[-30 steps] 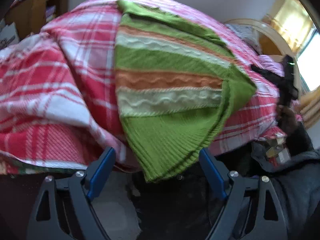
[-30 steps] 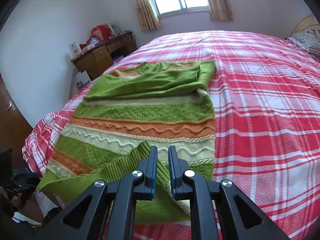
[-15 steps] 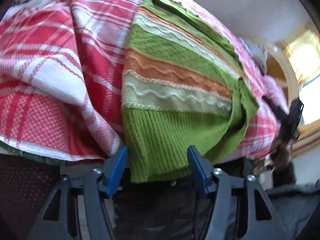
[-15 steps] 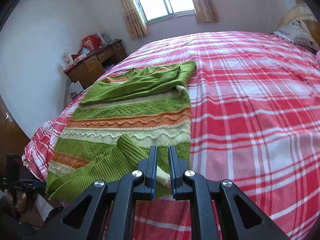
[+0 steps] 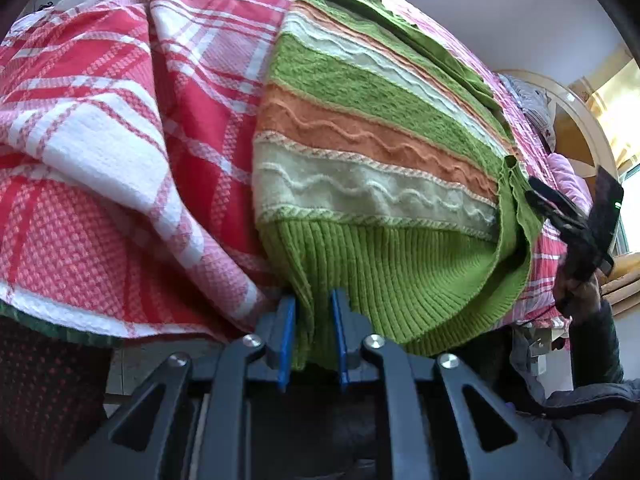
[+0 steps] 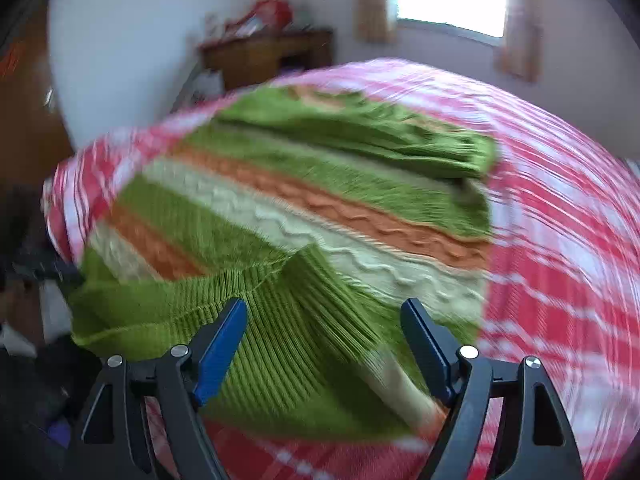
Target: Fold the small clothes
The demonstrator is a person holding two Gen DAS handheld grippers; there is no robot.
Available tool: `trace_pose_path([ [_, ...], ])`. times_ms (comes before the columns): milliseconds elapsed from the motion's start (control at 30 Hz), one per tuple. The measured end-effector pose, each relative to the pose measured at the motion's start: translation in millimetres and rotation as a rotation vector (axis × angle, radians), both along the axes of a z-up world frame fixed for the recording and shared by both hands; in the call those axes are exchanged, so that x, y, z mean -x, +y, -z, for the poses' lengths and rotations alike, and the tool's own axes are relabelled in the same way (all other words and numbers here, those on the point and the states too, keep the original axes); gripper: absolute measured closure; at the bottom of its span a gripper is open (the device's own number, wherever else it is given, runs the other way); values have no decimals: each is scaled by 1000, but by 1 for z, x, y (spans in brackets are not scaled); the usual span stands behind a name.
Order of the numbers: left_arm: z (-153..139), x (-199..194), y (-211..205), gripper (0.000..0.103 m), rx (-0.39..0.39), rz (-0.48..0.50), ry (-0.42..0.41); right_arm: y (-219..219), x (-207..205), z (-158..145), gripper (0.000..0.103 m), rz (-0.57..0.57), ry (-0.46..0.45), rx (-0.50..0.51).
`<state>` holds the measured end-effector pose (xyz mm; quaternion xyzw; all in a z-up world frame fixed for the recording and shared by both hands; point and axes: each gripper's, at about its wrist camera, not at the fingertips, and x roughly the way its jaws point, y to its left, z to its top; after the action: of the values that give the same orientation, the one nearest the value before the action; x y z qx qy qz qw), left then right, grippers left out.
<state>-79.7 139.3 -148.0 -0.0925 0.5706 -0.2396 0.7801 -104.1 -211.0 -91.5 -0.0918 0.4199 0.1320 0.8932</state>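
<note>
Since a second ago the left tongs (image 5: 311,330) have been closing and now pinch the ribbed green hem of the striped green, orange and cream knitted sweater (image 5: 372,152) where it hangs over the edge of the bed, while the right tongs (image 6: 323,344) have just sprung apart and let go of the hem corner they were clamping, so the ribbed cloth lies loose between their spread blue pads. The sweater lies flat on the red, pink and white plaid bedspread (image 5: 120,120), its top part already doubled back over the body and its hem at the near edge of the bed; the right view is smeared by motion, so fine detail there is hard to read. The step in hand looks like taking hold of the hem at both corners to fold the lower part up. To do it well, the right tongs should bite the full thickness of the rib near its own corner, level with the left grip, and both should lift together so that the hem stays straight and the stripes lie square, without dragging the bedspread along.
</note>
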Motion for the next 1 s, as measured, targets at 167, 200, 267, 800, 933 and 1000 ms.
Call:
trace_pose_path([
  [167, -8, 4, 0, 85, -36, 30, -49, 18, 2, 0, 80, -113, 11, 104],
  [200, -12, 5, -2, 85, -38, 40, -66, 16, 4, -4, 94, -115, 21, 101],
  [267, -26, 3, -6, 85, -17, 66, -113, 6, 6, -17, 94, -89, -7, 64],
  [800, -104, -84, -6, 30, 36, 62, -436, -77, -40, -4, 94, 369, -58, -123],
  [933, -86, -106, -37, 30, 24, 134, -413, -76, -37, -3, 94, 374, -54, -127],
  [1000, -78, -112, -53, 30, 10, 163, -394, -76, -38, -1, 94, 373, -53, -122],
])
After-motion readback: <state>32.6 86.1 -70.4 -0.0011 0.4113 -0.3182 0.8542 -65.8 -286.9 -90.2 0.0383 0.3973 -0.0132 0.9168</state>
